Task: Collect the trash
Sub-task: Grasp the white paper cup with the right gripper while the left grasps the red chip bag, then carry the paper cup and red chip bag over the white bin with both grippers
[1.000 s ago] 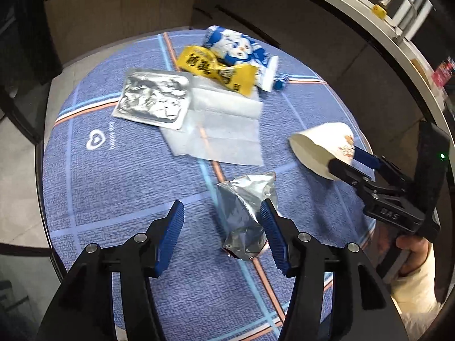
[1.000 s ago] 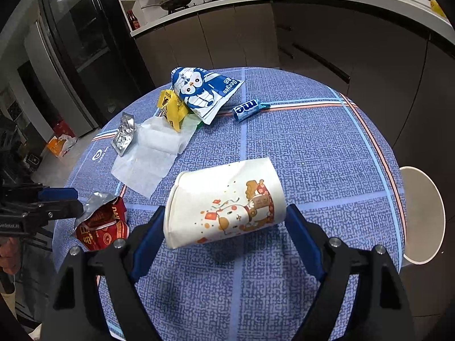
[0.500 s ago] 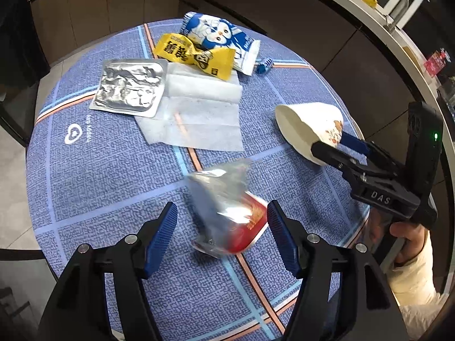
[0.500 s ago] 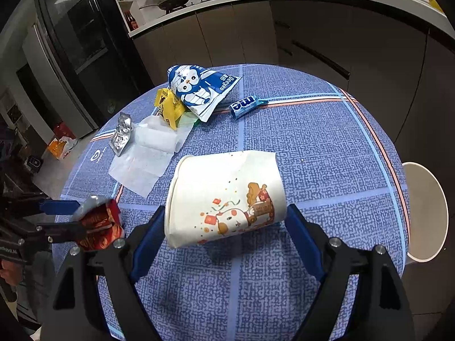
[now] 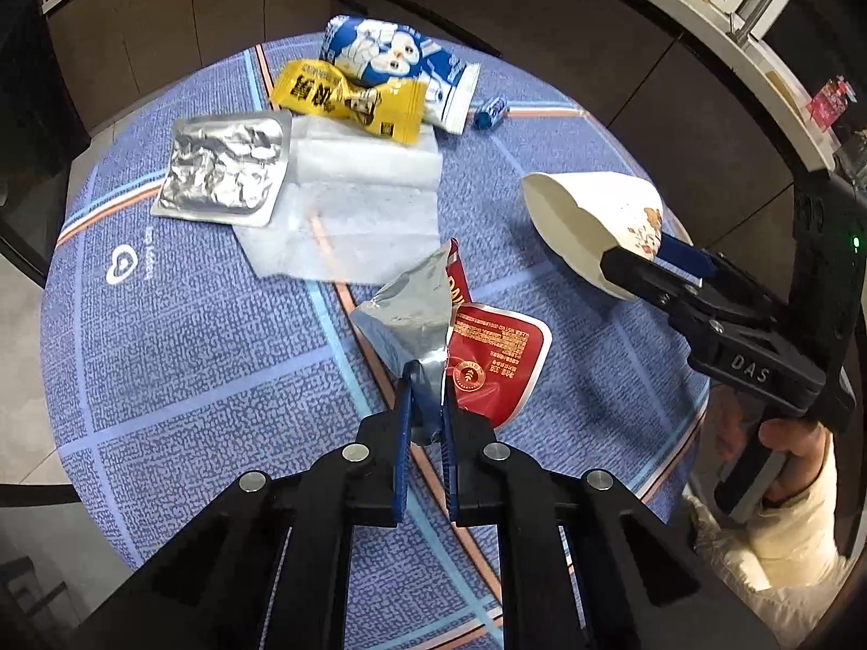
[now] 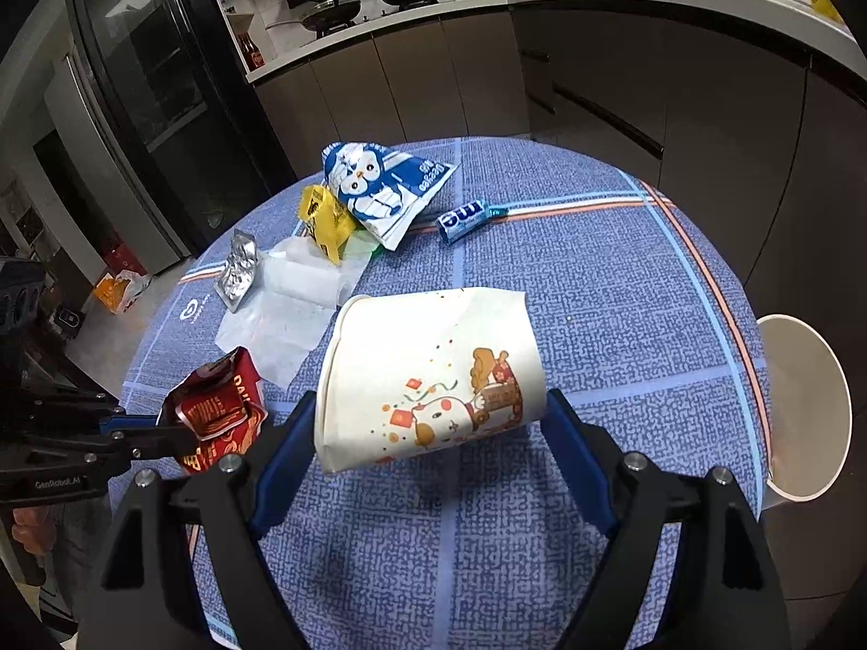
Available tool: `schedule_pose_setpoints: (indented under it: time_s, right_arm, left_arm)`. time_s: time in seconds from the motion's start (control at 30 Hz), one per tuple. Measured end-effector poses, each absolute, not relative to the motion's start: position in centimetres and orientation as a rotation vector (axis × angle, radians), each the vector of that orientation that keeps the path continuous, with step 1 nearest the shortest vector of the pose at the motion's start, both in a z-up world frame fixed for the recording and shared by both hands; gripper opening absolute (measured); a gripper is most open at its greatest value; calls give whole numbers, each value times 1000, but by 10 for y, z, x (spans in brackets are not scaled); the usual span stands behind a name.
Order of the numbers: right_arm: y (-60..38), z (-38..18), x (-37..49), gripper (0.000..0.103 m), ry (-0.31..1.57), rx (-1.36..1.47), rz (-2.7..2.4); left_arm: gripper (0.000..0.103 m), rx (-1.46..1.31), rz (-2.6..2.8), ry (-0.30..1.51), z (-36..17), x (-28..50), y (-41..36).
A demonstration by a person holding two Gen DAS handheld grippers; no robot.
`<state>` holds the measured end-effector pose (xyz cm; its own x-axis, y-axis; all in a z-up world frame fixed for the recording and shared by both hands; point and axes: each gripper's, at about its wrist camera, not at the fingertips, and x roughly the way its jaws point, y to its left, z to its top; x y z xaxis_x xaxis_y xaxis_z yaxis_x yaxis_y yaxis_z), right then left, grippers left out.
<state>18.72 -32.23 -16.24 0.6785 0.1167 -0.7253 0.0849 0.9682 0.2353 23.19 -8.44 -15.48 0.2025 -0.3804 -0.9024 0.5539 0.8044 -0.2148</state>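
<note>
A torn red and silver snack wrapper (image 5: 487, 346) lies on the blue tablecloth (image 5: 162, 325), and my left gripper (image 5: 425, 379) is shut on its silver edge. The right wrist view shows the same wrapper (image 6: 217, 406) at the lower left, pinched by the left gripper (image 6: 184, 433). My right gripper (image 6: 431, 406) is shut on a white paper cup (image 6: 433, 374) with a cartoon print. It holds the cup on its side above the table. In the left wrist view the cup (image 5: 590, 216) points its open mouth towards the wrapper, with the right gripper (image 5: 645, 260) behind it.
At the table's far side lie a silver foil pack (image 5: 222, 168), a white tissue (image 5: 357, 206), a yellow wrapper (image 5: 347, 97), a blue and white snack bag (image 5: 390, 59) and a small blue candy stick (image 6: 466, 216). A white bin (image 6: 807, 406) stands beyond the table's right edge.
My left gripper has closed on the wrapper, which flipped from its silver side to show its red side. The right gripper and cup have stayed where they were.
</note>
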Motion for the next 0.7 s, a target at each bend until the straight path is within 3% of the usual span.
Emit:
schedule_pose_setpoints:
  time_s: [0.3, 0.7]
  right_arm:
    - [-353, -132, 167, 81, 734, 279, -40]
    - [-465, -146, 100, 81, 696, 386, -297]
  left_arm:
    - [9, 153, -721, 1101, -112, 230, -118]
    - [9, 204, -919, 1052, -89, 233, -258]
